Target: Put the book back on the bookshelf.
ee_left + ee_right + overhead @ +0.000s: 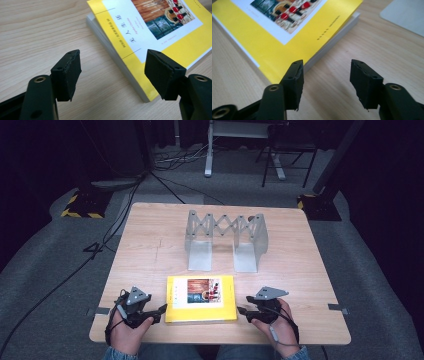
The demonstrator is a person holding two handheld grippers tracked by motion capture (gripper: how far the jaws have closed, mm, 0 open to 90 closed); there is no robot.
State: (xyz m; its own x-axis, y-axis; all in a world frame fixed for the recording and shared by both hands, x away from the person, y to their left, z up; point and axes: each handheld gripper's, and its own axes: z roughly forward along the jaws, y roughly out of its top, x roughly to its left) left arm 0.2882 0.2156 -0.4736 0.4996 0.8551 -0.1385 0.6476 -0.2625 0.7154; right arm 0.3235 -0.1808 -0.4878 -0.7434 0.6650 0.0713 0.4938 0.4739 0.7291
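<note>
Left gripper [161, 309] sits at the near-left corner of the table [150, 250], jaws spread, nothing between them. From its own view the pads flank bare wood, with the yellow book [140, 50] just ahead and to the right, its near corner poking in front of the right-hand pad. Not touching as far as I can tell.

Book [201, 298] lies flat near the front edge, centred between both hands, long axis running left-right across the table. Cover up, page block visible along the side edges.

Behind it, well apart: grey metal expanding rack [226, 237], standing upright, nothing on it.

Right gripper [241, 310] mirrors the left, tips pointed at the book's right edge. Jaws apart, narrower than the left pair, empty. In its view the book corner [294, 37] lies just ahead-left of the left pad.

Both hands look about equally near. My read: the grab comes from both short edges at once, so each jaw pair needs to straddle the book's thickness, not the cover.
</note>
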